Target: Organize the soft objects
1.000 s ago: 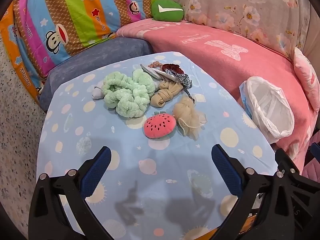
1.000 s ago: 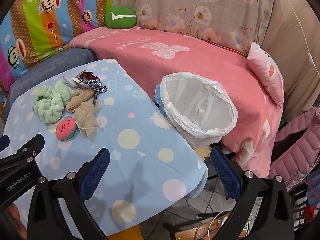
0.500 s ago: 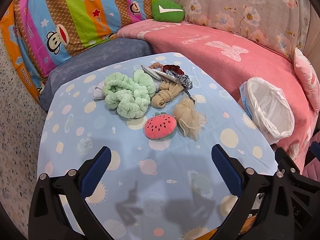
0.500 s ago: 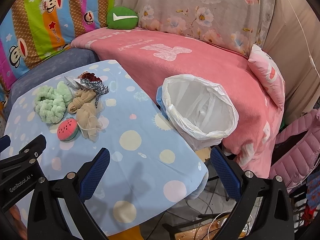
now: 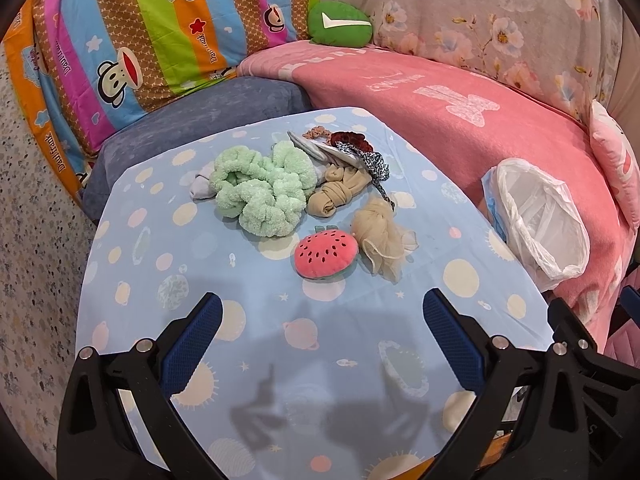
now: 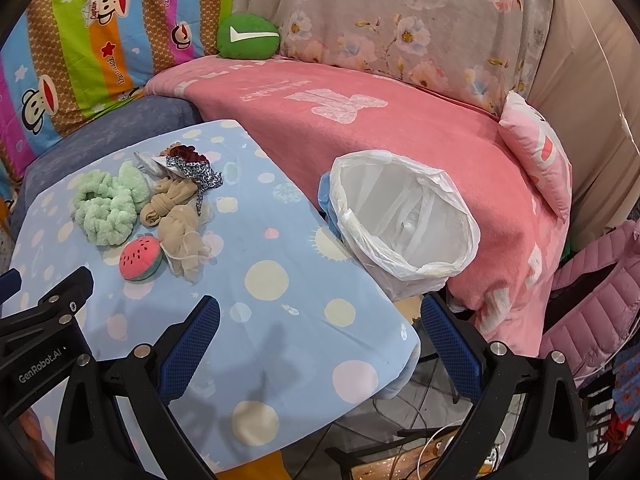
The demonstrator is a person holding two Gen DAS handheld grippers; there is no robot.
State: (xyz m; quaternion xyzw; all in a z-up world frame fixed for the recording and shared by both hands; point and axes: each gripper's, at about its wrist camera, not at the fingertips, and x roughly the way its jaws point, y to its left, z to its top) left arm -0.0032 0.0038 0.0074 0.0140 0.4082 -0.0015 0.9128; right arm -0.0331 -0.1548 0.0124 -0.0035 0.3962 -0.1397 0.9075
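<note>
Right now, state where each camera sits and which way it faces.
Left wrist: sits on the left gripper, above the near table edge, looking forward and down at the watermelon plush and green fluffy scrunchie; its own open blue-padded fingers show, with part of the other gripper at the right edge.
Right wrist: sits on the right gripper, further right, facing the table corner and white bag-lined bin; its open fingers show, with the left gripper's black frame at the left edge.
Shared: plush, scrunchie, bin, pink blanket.

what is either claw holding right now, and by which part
Nothing is held. The left claw and the right claw are both open and empty above the table; the watermelon plush and the other soft things lie untouched.
</note>
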